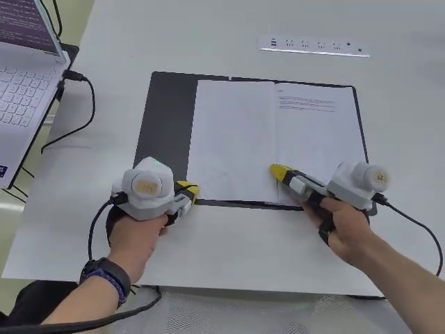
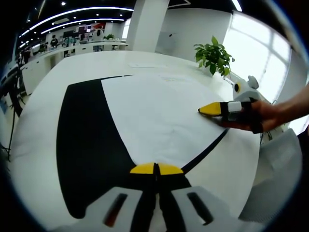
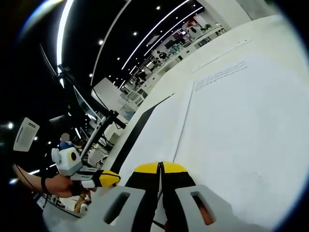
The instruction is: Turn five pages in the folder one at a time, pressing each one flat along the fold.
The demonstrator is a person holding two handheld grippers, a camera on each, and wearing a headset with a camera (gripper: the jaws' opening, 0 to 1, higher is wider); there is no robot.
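Observation:
An open black folder (image 1: pixel 167 125) lies flat on the white table, white pages (image 1: pixel 233 142) on both sides of its fold (image 1: pixel 273 139). The right-hand page (image 3: pixel 241 121) carries a few lines of print at its top. My left gripper (image 1: pixel 191 189) rests shut at the folder's near edge, its yellow tips (image 2: pixel 156 169) over the black cover by the left page's corner. My right gripper (image 1: pixel 277 170) is shut, its tips pressed on the paper near the fold at the bottom (image 3: pixel 161 167). The right gripper (image 2: pixel 208 109) shows in the left gripper view, the left gripper (image 3: pixel 110 178) in the right gripper view.
A white laptop (image 1: pixel 24 76) stands open at the far left with a black cable (image 1: pixel 83 118) trailing over the table. A white power strip (image 1: pixel 313 47) lies beyond the folder. A potted plant (image 2: pixel 215 55) stands on the far side of the table.

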